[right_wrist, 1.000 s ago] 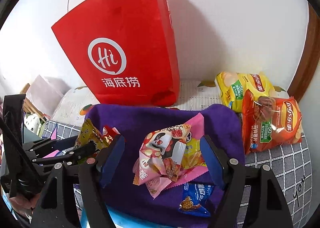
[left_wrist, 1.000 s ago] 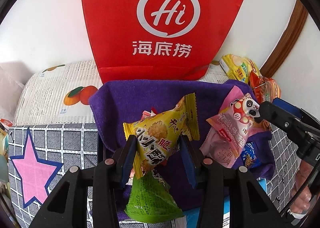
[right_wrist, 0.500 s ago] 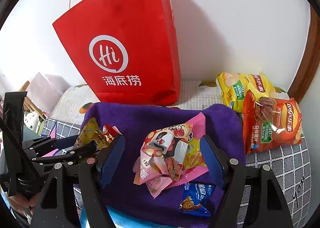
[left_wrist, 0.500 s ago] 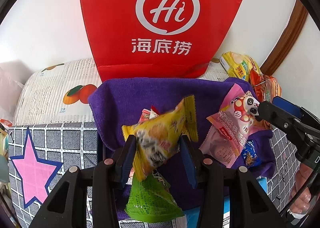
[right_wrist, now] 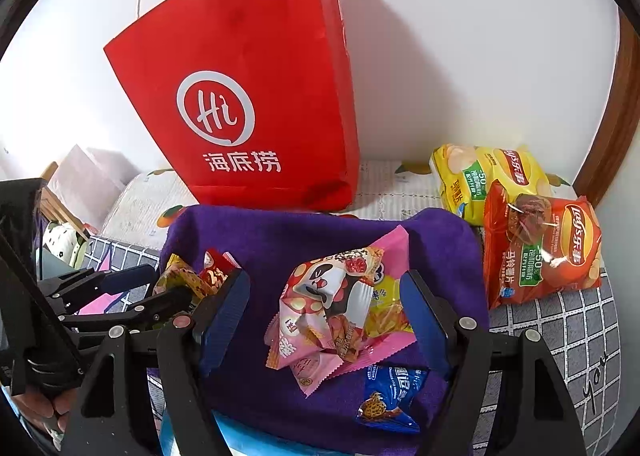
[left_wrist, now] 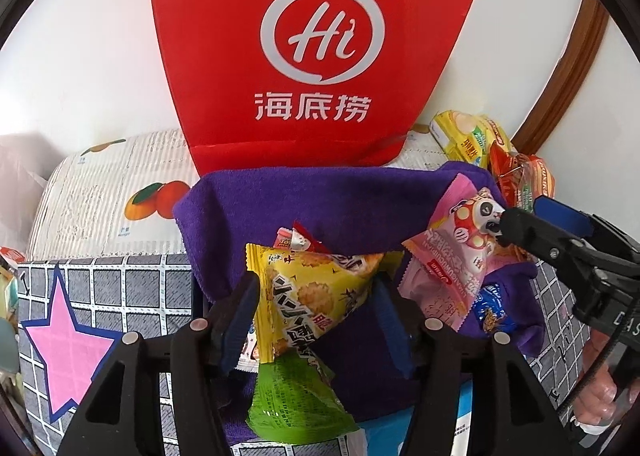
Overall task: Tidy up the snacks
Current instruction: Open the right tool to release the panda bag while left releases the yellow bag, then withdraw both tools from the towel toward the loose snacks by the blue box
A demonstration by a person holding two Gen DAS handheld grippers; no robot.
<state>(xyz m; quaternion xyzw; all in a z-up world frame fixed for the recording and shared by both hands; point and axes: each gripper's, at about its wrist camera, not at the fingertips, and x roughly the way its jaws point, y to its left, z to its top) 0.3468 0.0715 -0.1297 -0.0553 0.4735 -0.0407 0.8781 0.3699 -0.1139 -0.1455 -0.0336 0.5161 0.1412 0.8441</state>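
Observation:
My left gripper point(left_wrist: 316, 320) hangs over a purple towel point(left_wrist: 340, 199), and its jaws are opening. A yellow snack packet point(left_wrist: 316, 296) lies slack between them on a green packet point(left_wrist: 296, 404); the pads no longer squeeze it. A small red packet point(left_wrist: 298, 240) peeks out behind it. My right gripper point(right_wrist: 324, 316) stands open around a pink panda packet point(right_wrist: 332, 300) on the towel point(right_wrist: 280, 232), with its pads clear of the packet. A blue cookie packet point(right_wrist: 388, 396) lies in front. The left gripper point(right_wrist: 160, 288) shows at the left of the right wrist view.
A red paper bag point(right_wrist: 248, 95) stands upright against the wall behind the towel. A yellow chip bag point(right_wrist: 488, 175) and an orange chip bag point(right_wrist: 544, 244) lie at the right. A checked cloth with a pink star point(left_wrist: 68, 344) covers the left side.
The left jaws have widened, and the yellow packet has dropped from its tilted, pinched pose and turned to lie lower between them. The right gripper has not moved.

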